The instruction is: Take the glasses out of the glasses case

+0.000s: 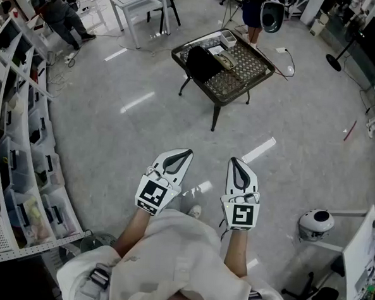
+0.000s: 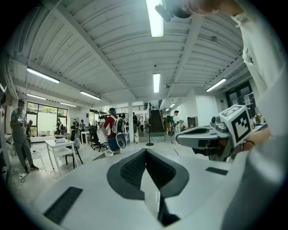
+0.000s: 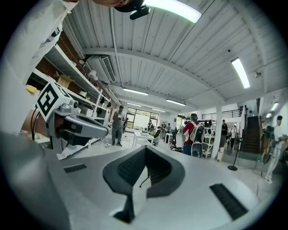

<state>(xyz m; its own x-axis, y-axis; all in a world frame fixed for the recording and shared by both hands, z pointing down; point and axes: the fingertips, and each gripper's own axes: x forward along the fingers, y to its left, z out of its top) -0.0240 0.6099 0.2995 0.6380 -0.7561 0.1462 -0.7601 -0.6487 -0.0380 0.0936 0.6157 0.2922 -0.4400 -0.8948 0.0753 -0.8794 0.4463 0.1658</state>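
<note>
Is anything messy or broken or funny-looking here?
Nothing looks spilled or broken. The only odd bit is that the left gripper and right gripper are both shut on nothing. They are close to the person's body, far across the floor from the small black table that has things on it.

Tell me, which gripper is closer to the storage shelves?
Left. The left gripper sits toward the shelves, though apart from them; the right gripper is farther, beyond the left one.

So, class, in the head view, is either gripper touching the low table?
No: the left gripper and right gripper hang over the floor, and the table stands well ahead of both.
</note>
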